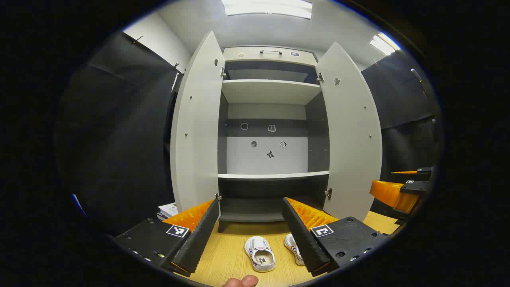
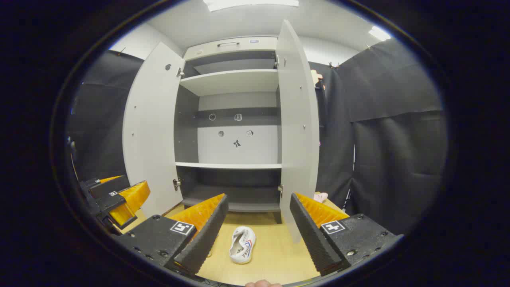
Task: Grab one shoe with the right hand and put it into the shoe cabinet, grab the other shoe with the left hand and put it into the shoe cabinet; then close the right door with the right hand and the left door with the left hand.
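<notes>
Shoes (image 1: 259,253) on floor — shoe cabinet (image 1: 272,119) doors wide open.

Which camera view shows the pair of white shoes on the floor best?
The left gripper view: both shoes lie between its open fingers, the left shoe whole, the right shoe partly behind a finger. The right gripper view shows one shoe clearly in front of the shoe cabinet; the second I cannot make out there.

both views face open cabinet (image 1: 271,131), seemingly near
</notes>
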### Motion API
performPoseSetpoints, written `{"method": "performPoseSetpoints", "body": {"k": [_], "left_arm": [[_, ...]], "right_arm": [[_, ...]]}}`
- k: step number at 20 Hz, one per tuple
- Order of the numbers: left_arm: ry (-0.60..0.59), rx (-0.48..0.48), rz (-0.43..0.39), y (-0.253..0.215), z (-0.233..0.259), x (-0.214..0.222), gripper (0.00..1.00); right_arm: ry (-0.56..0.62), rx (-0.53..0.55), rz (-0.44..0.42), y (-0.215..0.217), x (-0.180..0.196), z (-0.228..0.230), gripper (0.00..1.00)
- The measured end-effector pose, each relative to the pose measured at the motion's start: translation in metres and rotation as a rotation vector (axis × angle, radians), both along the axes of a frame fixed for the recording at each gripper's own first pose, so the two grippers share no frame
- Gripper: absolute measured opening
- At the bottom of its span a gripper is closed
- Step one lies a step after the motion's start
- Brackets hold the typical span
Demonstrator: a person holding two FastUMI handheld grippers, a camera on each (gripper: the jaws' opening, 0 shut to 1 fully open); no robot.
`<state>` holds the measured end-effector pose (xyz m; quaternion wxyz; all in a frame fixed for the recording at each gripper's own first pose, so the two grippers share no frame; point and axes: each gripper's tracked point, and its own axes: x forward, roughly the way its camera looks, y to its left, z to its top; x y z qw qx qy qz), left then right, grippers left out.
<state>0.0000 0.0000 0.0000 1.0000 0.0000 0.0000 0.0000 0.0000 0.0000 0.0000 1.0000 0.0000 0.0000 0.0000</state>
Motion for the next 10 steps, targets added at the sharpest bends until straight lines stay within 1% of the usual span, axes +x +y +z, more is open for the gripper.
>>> {"method": "performPoseSetpoints", "body": {"k": [8,9,10], "left_arm": [[-0.005,0.010,-0.012,0.0023,0.0016,0.0062,0.95],[-0.003,0.014,-0.012,0.0027,0.0014,0.0080,0.95],[-0.005,0.016,-0.014,0.0029,0.0011,0.0089,0.95]], "right_arm": [[0.015,-0.007,-0.028,-0.0042,0.0042,-0.0058,1.00],[0.020,-0.005,-0.031,-0.0045,0.0043,-0.0066,0.97],[0.019,0.000,-0.029,-0.0037,0.0047,-0.0060,1.00]]}}
